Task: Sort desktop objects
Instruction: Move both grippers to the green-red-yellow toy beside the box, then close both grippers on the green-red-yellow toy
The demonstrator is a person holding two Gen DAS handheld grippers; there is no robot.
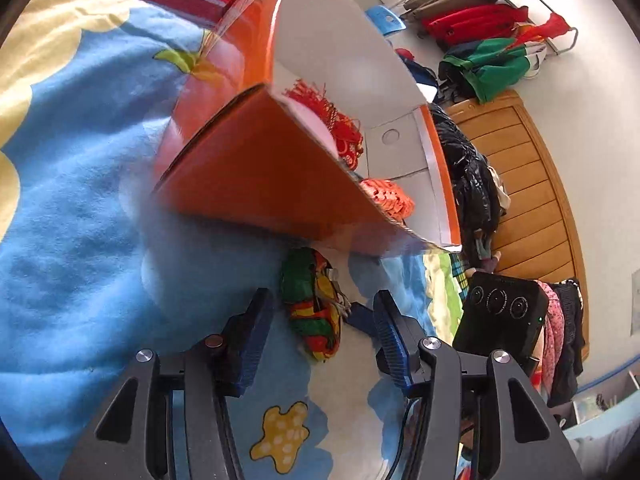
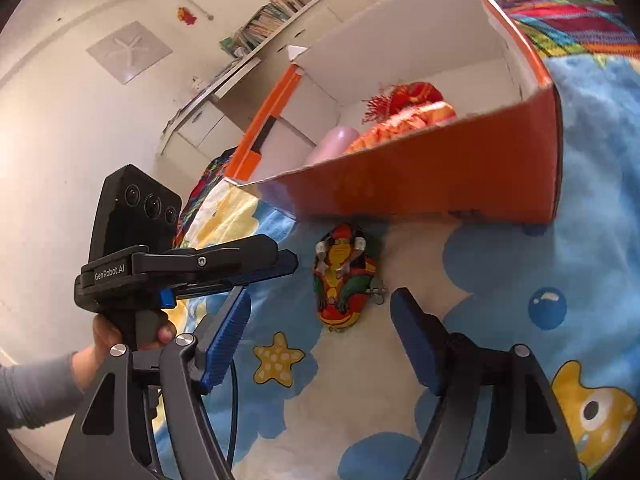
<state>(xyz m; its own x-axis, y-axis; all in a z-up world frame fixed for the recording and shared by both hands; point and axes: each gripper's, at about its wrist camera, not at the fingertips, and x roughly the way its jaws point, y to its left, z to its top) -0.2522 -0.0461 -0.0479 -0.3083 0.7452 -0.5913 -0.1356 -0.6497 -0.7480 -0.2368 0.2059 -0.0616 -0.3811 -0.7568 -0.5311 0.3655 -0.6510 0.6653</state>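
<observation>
a small painted tin toy (image 2: 345, 276) in red, yellow and green lies on the blue cartoon-print blanket (image 2: 592, 128), just beside the near wall of the open orange cardboard box (image 2: 440, 176). the left gripper (image 1: 320, 332) has its jaws apart, the toy between them, untouched. the right gripper (image 2: 320, 336) is spread wide and empty, short of the toy. red tasselled cloth (image 2: 404, 100) lies inside the box.
</observation>
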